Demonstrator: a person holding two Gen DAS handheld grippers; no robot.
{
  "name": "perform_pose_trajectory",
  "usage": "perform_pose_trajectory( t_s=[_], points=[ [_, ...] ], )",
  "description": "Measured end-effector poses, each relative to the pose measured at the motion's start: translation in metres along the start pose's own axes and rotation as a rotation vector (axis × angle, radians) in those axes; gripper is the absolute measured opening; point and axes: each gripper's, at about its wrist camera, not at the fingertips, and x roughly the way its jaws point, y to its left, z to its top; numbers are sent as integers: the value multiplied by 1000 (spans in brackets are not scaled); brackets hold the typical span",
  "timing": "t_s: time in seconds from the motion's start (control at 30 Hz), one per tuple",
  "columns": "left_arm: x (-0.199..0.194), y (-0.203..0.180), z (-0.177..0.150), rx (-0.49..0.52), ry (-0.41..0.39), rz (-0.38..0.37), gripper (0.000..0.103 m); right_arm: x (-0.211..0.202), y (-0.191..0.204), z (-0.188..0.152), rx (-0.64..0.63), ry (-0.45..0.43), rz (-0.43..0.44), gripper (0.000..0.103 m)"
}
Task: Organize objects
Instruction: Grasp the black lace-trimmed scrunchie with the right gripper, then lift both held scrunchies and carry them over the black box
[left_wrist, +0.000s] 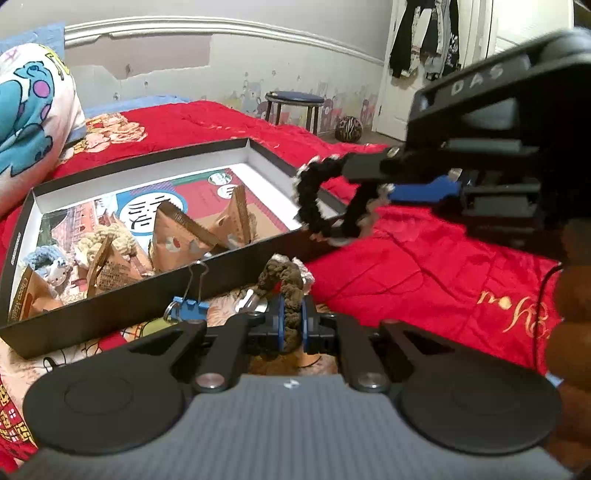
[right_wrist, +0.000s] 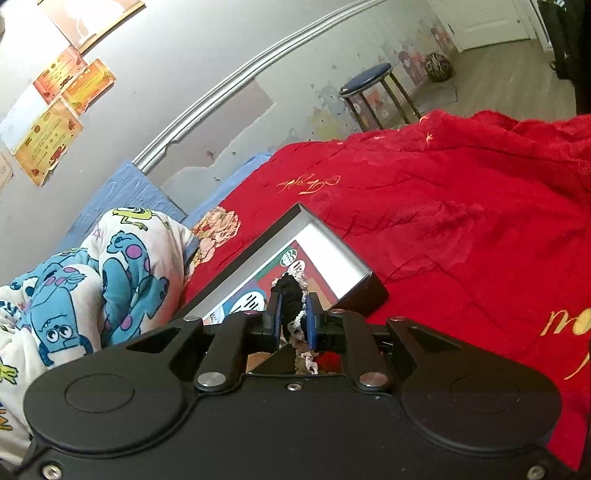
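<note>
A shallow black box (left_wrist: 258, 245) with a white inside lies on the red bedspread and holds snack packets (left_wrist: 181, 236) and knitted scrunchies (left_wrist: 110, 236). My left gripper (left_wrist: 291, 321) is shut on a brown scrunchie (left_wrist: 282, 280) just outside the box's near wall. My right gripper (left_wrist: 373, 184) comes in from the right, shut on a black scrunchie (left_wrist: 317, 199) with white trim, held over the box's right corner. In the right wrist view the right gripper (right_wrist: 293, 317) pinches the black scrunchie (right_wrist: 290, 291) above the box (right_wrist: 364, 286).
A blue binder clip (left_wrist: 188, 306) lies by the box's near wall. A cartoon-print pillow (left_wrist: 33, 110) is at the left. A blue-topped stool (left_wrist: 293, 101) and a ball (left_wrist: 349, 129) stand on the floor past the bed.
</note>
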Motion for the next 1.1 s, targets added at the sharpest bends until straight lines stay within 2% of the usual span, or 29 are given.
perform_pose_trajectory(
  t_s=[0.3,0.57,0.87,1.1],
  points=[
    [-14,4,13,-19,-58,-5,11,-5,-2,4,40,-39,108,14],
    [-34,16,30,-45,-148,-8,11,-6,6,13,33,-66,166,14],
    [-56,66,64,-158,-256,7,11,2,28,32,-20,-58,234,14],
    [-54,94,97,-132,-303,42,11,32,56,57,-104,-25,259,14]
  ],
)
